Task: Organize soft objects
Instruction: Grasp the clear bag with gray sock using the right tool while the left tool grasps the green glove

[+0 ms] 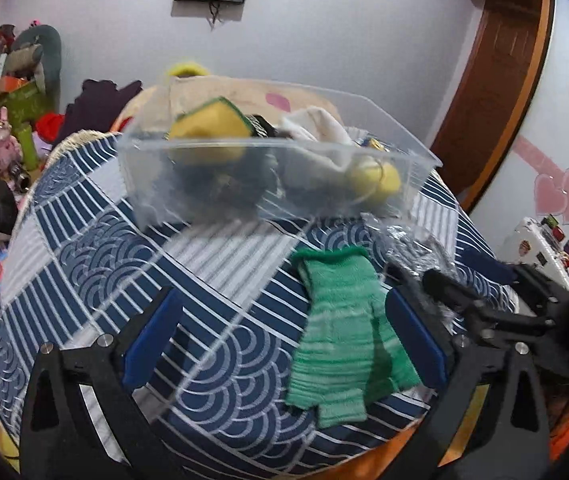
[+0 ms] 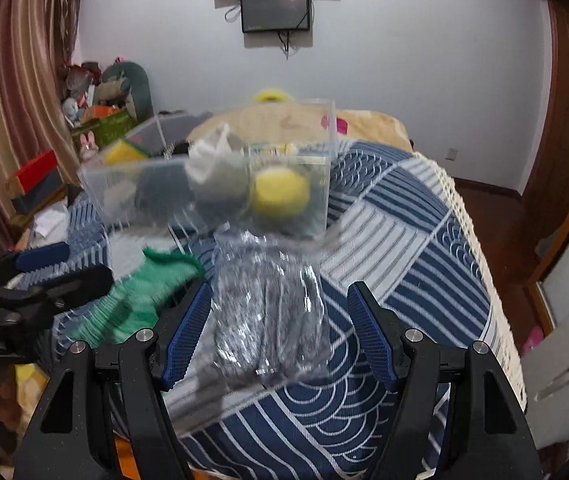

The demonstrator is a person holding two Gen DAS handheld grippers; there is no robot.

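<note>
Both jaws held open, nothing gripped. Plastic bag (image 2: 272, 316) is framed between right gripper (image 2: 280, 332) pads, long axis pointing up-frame. Green glove (image 1: 340, 328) is seen right of center, by left gripper (image 1: 284, 340).

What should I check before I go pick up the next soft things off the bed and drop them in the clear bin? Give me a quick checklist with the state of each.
1. Left gripper open and empty: ok, jaws stand wide apart.
2. Right gripper open and empty: ok, the plastic-wrapped bundle lies between the fingers, not pinched.
3. Green cloth free to lift: ok, flat on the bedspread, nothing on top.
4. Grippers apart from each other: cannot tell, they are close side by side over neighbouring items.
5. Clear bin open on top: ok, no lid.
6. Room left in the bin: cannot tell, it already holds a yellow sponge, a white cloth and more.
</note>
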